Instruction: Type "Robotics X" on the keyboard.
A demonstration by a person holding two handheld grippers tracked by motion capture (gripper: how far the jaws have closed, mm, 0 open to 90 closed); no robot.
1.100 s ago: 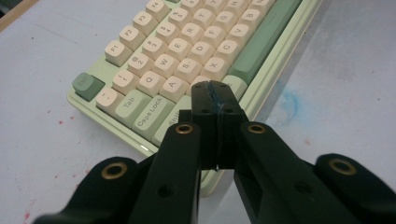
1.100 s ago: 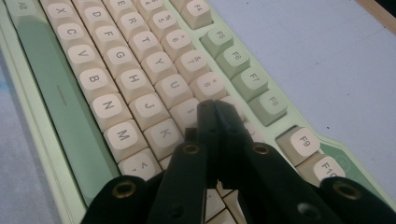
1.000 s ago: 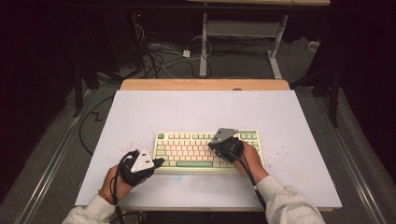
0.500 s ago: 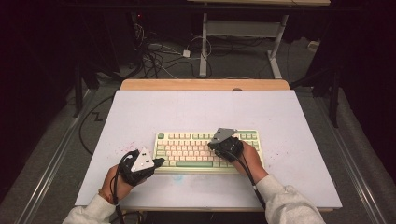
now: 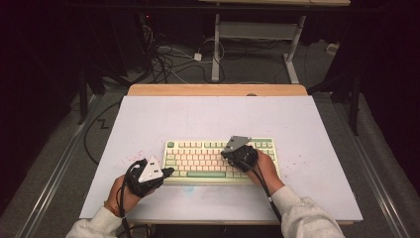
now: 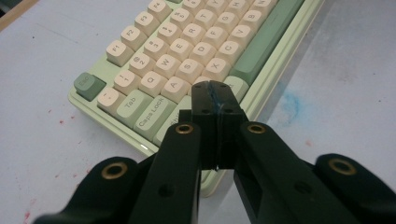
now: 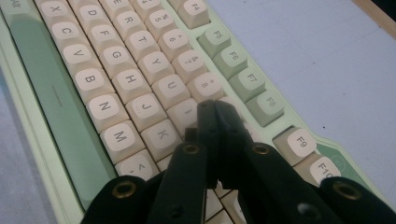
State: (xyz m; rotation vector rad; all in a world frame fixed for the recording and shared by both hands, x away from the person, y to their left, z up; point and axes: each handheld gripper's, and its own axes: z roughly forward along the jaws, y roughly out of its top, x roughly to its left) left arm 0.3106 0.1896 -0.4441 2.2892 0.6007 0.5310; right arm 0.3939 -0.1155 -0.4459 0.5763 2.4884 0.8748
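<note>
Keyboard (image 5: 218, 159) lying flat, mid-surface (image 5: 198, 114), near front edge; both claws working keys as pokers

Left claw (image 6: 215, 89) clenched, empty, tip hovering at keyboard's lower-left corner by Z/X keys

Right claw (image 7: 215, 108) clenched, empty, tip sitting over I/8 keys; contact unclear

Judging: typing under way, progress unreadable, no screen showing, key presses remaining

The high view looks down from above on the white desk (image 5: 208, 116); both gripper views sit very near the cream-and-green plastic keyboard (image 5: 220, 159), shared by all.
</note>
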